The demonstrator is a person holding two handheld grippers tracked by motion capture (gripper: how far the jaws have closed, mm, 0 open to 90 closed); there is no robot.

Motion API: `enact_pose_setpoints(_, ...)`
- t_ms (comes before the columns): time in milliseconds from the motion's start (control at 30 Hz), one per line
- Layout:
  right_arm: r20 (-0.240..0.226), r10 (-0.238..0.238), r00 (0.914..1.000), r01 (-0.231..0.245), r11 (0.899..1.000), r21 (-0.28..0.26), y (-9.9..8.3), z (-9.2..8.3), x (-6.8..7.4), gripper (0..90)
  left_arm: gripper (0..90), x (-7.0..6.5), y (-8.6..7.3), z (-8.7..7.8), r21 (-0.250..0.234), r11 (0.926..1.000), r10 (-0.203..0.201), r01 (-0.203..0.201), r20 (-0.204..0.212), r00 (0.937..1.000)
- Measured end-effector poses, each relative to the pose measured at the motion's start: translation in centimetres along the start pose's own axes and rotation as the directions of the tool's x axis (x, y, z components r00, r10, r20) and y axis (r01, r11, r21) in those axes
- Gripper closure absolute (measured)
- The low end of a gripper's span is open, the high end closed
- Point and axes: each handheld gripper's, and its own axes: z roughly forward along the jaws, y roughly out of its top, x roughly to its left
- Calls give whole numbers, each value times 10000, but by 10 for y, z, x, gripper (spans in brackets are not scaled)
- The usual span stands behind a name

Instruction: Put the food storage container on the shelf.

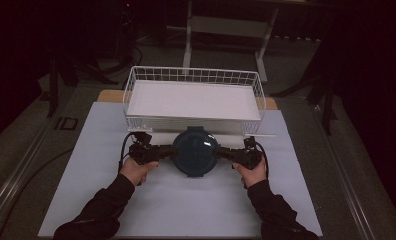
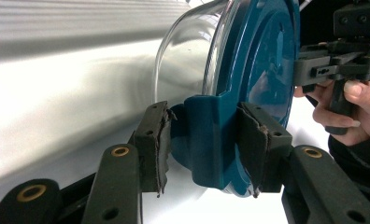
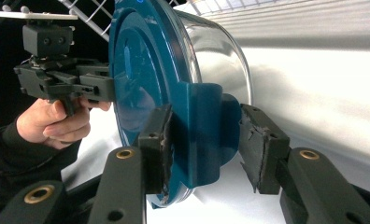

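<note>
Both grippers sit on one line, with the glass container (image 1: 195, 151) squarely between them. Your left gripper (image 1: 167, 150) comes in from the container's left side and your right gripper (image 1: 221, 151) from its right, jaws pointing straight at each other across the teal lid (image 1: 195, 149).

In the left gripper view, your jaws straddle the lid's left latch tab (image 2: 206, 140). The right-hand pad (image 2: 253, 140) lies against the tab, while the other pad (image 2: 162, 140) seems just to touch its clear-bowl side. So this claw is narrowed around the tab, gripping or very close to it.

In the right gripper view, the near pad (image 3: 160, 140) presses the right latch tab (image 3: 204, 135), but the far pad (image 3: 255, 144) stands a little apart from it, so that claw is closed partway and not firmly clamped, as far as I can judge.

The container rests on the white mat (image 1: 186, 210), just in front of the wire basket (image 1: 193, 75), whose near rail stands right behind the lid.

What matters for your next move is that the two tabs lie on the same left-right axis as your jaws, and each hand is equally near its own tab. I judge that any lift or unlatching has to be even on both sides, or the bowl will tip toward the looser right grip.
</note>
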Motion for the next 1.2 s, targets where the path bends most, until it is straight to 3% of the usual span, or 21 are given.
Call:
enact_pose_setpoints(167,182,22,9998,-20,10000,-94,4,4,-9,562,554,7,4,7,-141,9999,-5,5,-48,10000)
enact_pose_setpoints(367,394,27,9992,-18,9998,-217,7,10,-14,560,553,14,10,11,-227,9992,310,-315,-195,9993)
enact_pose_setpoints(433,473,-20,9989,31,9998,-219,7,12,-14,559,553,15,10,12,-249,9997,14,-20,-260,9997)
enact_pose_setpoints(600,586,-30,9983,50,9994,-334,7,18,-20,558,553,22,9,16,-301,9995,-51,42,-299,9995)
enact_pose_setpoints(667,579,181,9982,-158,9991,-394,6,20,-21,558,552,25,8,17,-438,9986,-320,311,-185,9993)
enact_pose_setpoints(800,521,141,9985,-119,9990,-425,6,20,-23,558,552,25,8,18,-471,9985,-270,263,-138,9995)
enact_pose_setpoints(967,615,171,9980,-147,9991,-392,7,20,-22,554,550,26,8,18,-500,9974,-515,512,-51,9987)
enact_pose_setpoints(1167,1021,37,9948,19,9985,-544,7,21,-19,533,537,32,6,22,-681,9954,-667,674,116,9977)
enact_pose_setpoints(1200,1101,18,9939,46,9983,-574,7,21,-20,530,527,30,5,22,-806,9956,-488,479,-96,9988)
